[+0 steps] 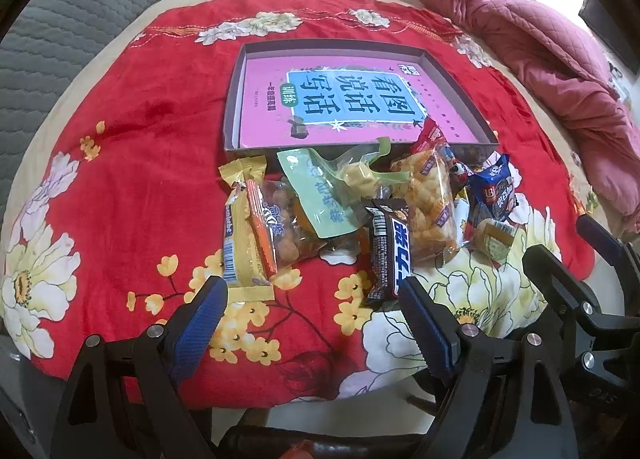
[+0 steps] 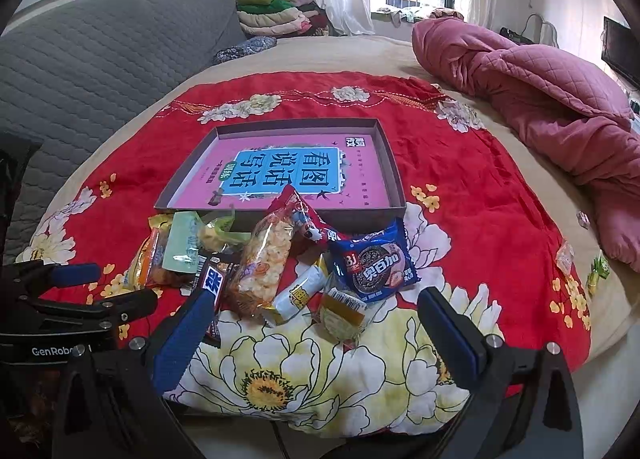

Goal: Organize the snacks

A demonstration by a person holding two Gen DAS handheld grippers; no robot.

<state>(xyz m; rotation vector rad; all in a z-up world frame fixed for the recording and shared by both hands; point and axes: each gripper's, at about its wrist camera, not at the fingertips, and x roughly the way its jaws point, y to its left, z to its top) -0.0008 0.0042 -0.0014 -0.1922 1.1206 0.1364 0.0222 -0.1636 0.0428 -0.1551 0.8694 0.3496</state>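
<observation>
A pile of snack packets lies on the red floral blanket in front of a shallow box [image 1: 236, 99] [image 2: 390, 163] with a pink book cover inside. The pile holds a yellow wafer packet [image 1: 240, 239], a green pouch [image 1: 316, 187], a dark chocolate bar [image 1: 388, 255] [image 2: 212, 279], a puffed-snack bag [image 1: 428, 203] [image 2: 266, 259] and a blue cookie packet [image 1: 494, 191] [image 2: 374, 263]. My left gripper [image 1: 312, 295] is open and empty, just short of the pile. My right gripper [image 2: 316, 307] is open and empty, near the pile's front edge.
A crumpled pink quilt [image 2: 540, 99] lies at the right of the bed. A grey padded headboard [image 2: 100, 51] stands at the left. Small loose sweets [image 2: 566, 257] lie at the blanket's right edge. Folded clothes [image 2: 276, 13] are stacked at the back.
</observation>
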